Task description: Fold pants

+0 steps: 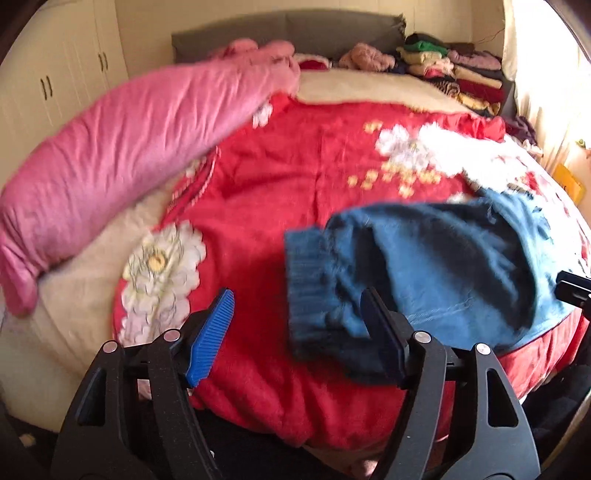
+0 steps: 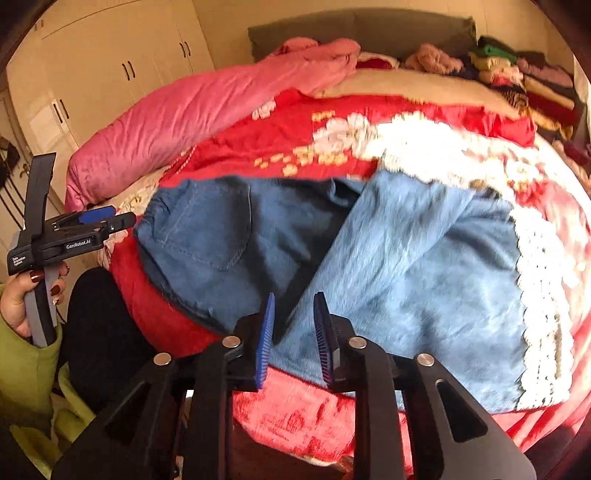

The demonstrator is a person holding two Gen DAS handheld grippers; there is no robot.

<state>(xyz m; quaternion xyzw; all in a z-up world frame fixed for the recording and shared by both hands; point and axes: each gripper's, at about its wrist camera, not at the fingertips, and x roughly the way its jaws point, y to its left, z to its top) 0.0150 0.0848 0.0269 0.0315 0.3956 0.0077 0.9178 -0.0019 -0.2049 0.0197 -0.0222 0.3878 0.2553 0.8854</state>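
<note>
The blue denim pants (image 1: pixel 443 266) lie on the red flowered blanket (image 1: pixel 288 177), with the ribbed waistband (image 1: pixel 306 273) towards me. My left gripper (image 1: pixel 297 317) is open wide just above that waistband. Its right finger (image 1: pixel 380 332) hangs over the cloth, and nothing is pinched. In the right wrist view the pants (image 2: pixel 406 258) are spread out, a back pocket (image 2: pixel 210 229) on the left and a paler leg on the right. My right gripper (image 2: pixel 295 328) hovers over their near edge. It is open by a narrow gap, and the pads are not pressing on cloth.
A pink duvet (image 2: pixel 192 118) is bunched along the bed's left side. Folded clothes (image 1: pixel 465 74) are stacked at the far right by the grey headboard (image 1: pixel 280 33). A hand (image 2: pixel 22 295) in a green sleeve holds the left gripper (image 2: pixel 92 221) at the bed's left. Wardrobes (image 2: pixel 122 66) stand behind.
</note>
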